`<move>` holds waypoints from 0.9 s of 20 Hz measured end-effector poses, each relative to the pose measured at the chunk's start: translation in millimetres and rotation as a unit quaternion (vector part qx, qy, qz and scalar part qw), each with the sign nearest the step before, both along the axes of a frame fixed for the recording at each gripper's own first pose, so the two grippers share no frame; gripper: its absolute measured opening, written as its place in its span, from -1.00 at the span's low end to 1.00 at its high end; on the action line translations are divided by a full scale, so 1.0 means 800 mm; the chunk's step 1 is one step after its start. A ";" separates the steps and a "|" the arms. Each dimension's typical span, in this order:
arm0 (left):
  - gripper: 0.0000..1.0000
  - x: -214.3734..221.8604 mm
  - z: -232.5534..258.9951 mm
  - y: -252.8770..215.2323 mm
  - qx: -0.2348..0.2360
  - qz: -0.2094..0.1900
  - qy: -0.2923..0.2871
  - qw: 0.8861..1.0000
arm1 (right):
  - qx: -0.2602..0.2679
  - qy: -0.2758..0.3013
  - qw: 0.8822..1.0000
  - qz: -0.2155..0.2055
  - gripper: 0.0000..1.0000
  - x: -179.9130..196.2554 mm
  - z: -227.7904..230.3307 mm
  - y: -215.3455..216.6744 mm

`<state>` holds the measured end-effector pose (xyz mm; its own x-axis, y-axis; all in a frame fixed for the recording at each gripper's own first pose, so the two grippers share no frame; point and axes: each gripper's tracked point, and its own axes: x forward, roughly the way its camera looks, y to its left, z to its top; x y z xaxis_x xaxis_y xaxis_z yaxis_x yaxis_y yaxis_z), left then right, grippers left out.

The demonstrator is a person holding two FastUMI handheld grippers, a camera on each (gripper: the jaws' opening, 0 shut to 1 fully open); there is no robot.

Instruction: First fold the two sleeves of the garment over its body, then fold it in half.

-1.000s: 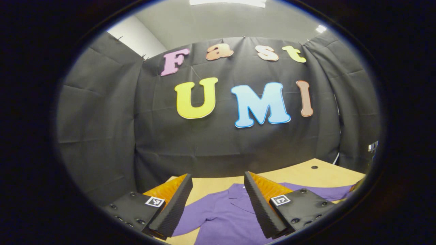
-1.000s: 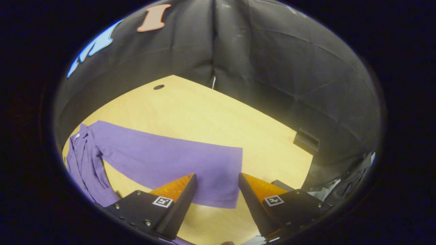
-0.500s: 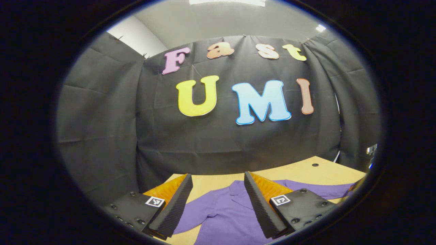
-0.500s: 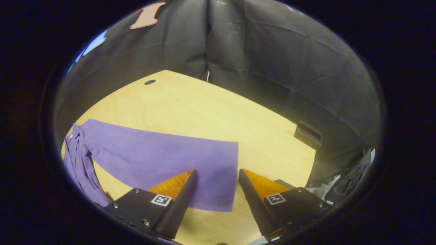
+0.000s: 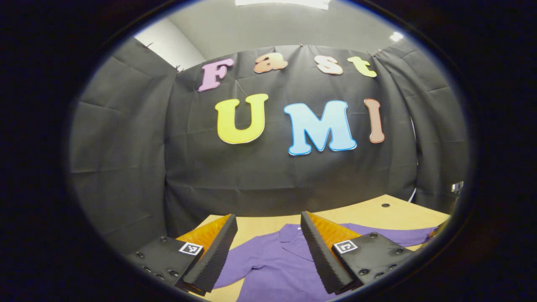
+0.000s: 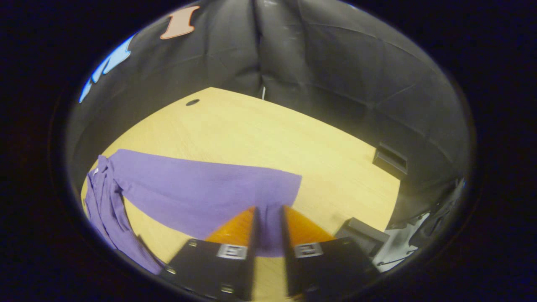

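Garment (image 6: 201, 193) on wooden table (image 6: 260, 134) (black-draped booth)

In the right gripper view, the worktop (image 6: 260, 138) is bare wood past the purple sleeve (image 6: 201, 193), with lots of room to move a claw far and to the right. A small dark hole (image 6: 192, 102) sits at the far side. The black cloth wall (image 6: 335, 75) closes off the far edge. A dark box (image 6: 390, 158) sits by the right edge, and another dark block (image 6: 361, 235), maybe on the worktop, stands near the right claw (image 6: 268, 218). In the left gripper view, the left claw (image 5: 268, 243) has open room over the shirt (image 5: 272, 268).
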<state>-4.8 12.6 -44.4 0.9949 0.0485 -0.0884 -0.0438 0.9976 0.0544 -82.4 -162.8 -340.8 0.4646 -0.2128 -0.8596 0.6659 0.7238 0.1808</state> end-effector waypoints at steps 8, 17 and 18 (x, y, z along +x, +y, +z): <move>0.93 -0.003 -0.001 0.023 -0.001 0.015 -0.003 1.000 | 0.057 -0.021 0.998 0.008 -0.87 0.002 0.005 0.001; 0.94 0.005 0.003 0.027 -0.001 0.012 -0.011 1.000 | 0.063 -0.100 0.993 0.019 -0.97 0.041 0.079 -0.005; 0.93 0.006 0.002 0.027 -0.002 0.011 -0.011 1.000 | 0.065 -0.112 0.991 0.024 -0.97 0.048 0.090 0.000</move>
<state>0.2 33.8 -42.7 0.9952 0.0709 -0.0669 -0.0677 0.9965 0.0497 -44.1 -163.2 -268.9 0.6533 -0.0809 -0.7528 0.5648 0.7142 0.4134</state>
